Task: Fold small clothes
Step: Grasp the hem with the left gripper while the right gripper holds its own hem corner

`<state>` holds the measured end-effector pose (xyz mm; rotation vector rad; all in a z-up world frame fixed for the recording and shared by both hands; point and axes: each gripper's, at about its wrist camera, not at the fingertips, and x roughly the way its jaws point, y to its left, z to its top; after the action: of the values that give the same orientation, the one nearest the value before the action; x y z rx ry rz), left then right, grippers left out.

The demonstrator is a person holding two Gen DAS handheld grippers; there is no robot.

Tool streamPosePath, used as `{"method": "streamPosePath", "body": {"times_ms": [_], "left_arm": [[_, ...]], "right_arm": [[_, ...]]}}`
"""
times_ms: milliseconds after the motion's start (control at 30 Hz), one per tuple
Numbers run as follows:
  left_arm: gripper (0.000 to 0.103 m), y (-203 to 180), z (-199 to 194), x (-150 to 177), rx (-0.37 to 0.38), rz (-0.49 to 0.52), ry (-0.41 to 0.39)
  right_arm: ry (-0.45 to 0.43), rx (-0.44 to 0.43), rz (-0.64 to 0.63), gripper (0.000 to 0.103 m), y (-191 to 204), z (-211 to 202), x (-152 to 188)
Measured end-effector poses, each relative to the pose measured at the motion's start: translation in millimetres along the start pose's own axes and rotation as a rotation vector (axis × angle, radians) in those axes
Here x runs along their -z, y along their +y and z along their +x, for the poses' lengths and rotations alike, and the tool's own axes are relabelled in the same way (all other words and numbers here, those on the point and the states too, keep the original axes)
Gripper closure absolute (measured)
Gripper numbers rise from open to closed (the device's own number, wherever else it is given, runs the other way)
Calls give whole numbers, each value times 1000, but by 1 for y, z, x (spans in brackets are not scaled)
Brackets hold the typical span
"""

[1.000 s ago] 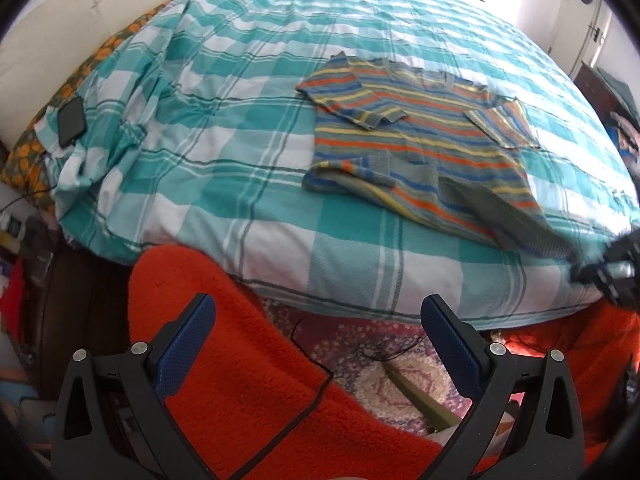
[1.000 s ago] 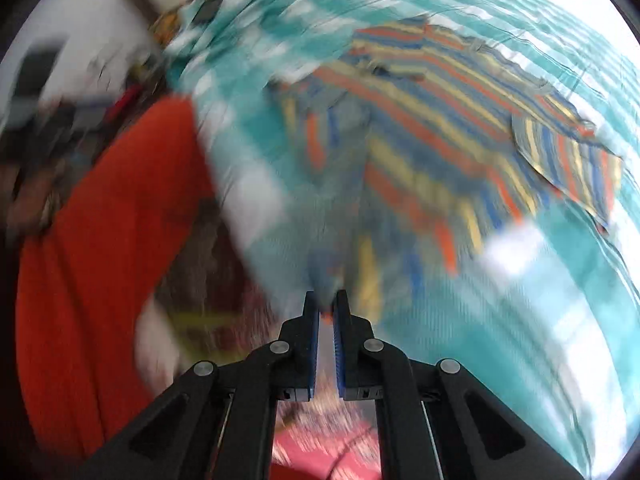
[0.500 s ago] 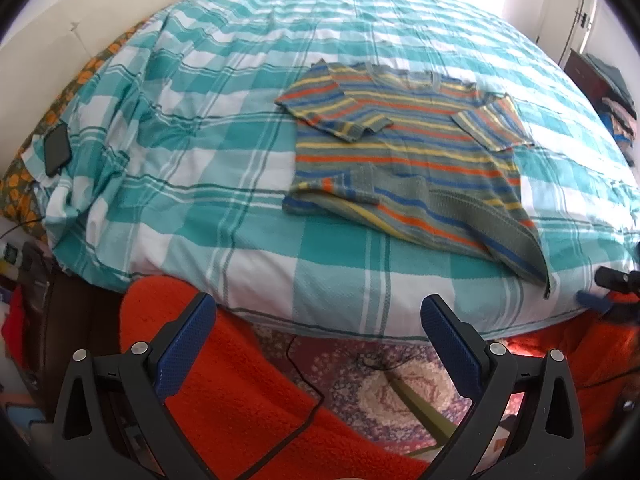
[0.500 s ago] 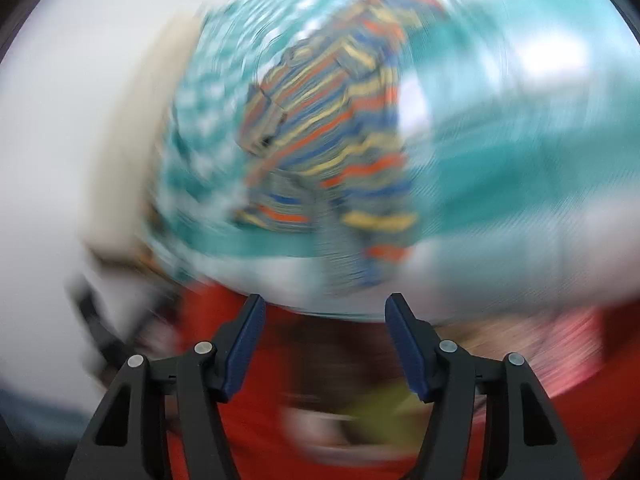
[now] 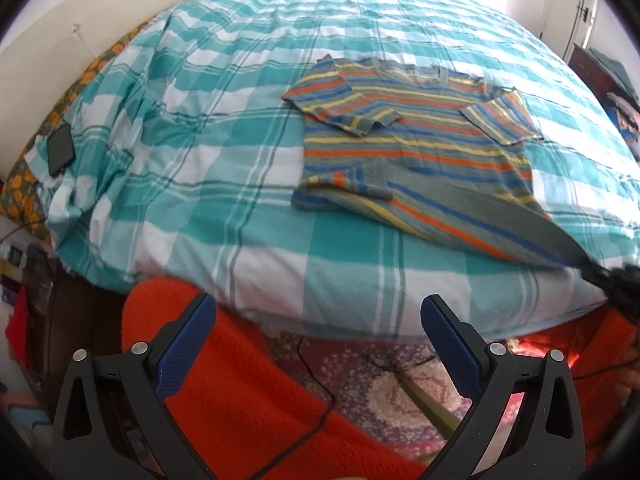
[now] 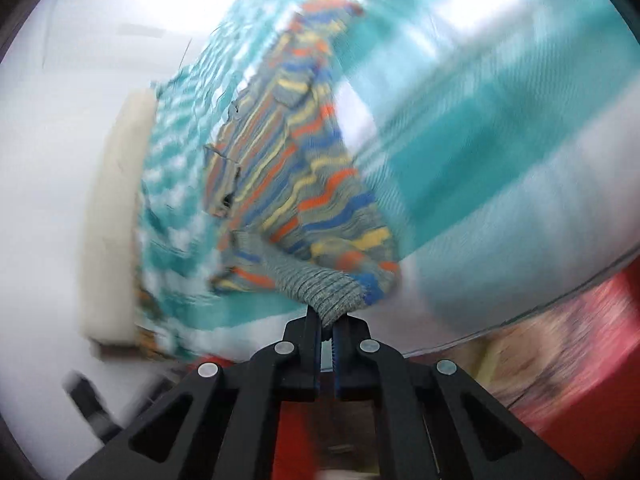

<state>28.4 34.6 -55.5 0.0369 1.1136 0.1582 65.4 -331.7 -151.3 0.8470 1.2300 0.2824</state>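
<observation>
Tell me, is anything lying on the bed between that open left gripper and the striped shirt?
Nothing visible does. The left gripper hangs open over the near edge of the bed, and only bare checked cover lies between it and the striped shirt. The right gripper is already shut on the shirt's near hem. A dark phone lies far off to the side.

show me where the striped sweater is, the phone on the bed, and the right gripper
striped sweater (image 5: 420,148), left wrist view, on the middle of its chest.
phone (image 5: 61,150), left wrist view, on its dark screen.
right gripper (image 6: 327,326), right wrist view, between its fingertips, jaws shut on the sweater's grey hem.
</observation>
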Motion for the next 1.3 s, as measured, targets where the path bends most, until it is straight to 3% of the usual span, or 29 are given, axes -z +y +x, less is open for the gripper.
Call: {"method": "streamPosePath", "body": {"times_ms": [67,167,233,300,333,400,433,500,533,633,767,900,1000,1067,1133,1200,1267,1300], "left_arm": [[1,7,22,-21,33,-8,7],[1,10,56,-55,154,19,14],[3,-7,88,-76,216,170,38],[8,-31,112,-84,169,346,47],[17,-42,124,-85,131,420,53],[23,-63,147,-81,62,571,68],[30,-70,154,-78,39,621,65],[61,-75,161,-72,48,682,59],[101,-73,160,-72,75,673,60],[101,-52,134,-73,204,587,-20],[102,-2,72,-55,401,502,-66],[96,41,44,-19,470,516,25],[78,67,55,-8,407,427,91],[30,82,66,-16,432,279,76],[21,90,78,-24,474,151,54],[21,91,97,-25,495,76,92],[25,79,118,-22,494,50,156],[26,72,126,-17,488,55,188]], "right_arm": [[-30,88,-94,98,7,-8,-1],[-45,114,-102,98,-3,-11,-2],[-47,100,-78,98,-10,-15,0],[-49,90,-70,98,-13,-14,0],[-51,84,-69,98,-13,-14,0],[-55,78,-71,98,-15,-14,1],[-57,83,-79,98,-15,-15,1],[-60,94,-98,98,-14,-18,3],[-61,94,-101,98,-13,-19,3],[-67,103,-115,98,-10,-21,3],[-58,108,-163,98,0,-26,0],[-3,131,-237,98,11,-26,2],[75,151,-258,97,11,-16,3],[108,157,-252,95,8,-11,2],[135,141,-230,85,4,-8,0],[155,103,-187,51,-3,-8,-2],[147,76,-136,39,-14,-11,-4],[143,71,-121,39,-17,-12,-3]]}}
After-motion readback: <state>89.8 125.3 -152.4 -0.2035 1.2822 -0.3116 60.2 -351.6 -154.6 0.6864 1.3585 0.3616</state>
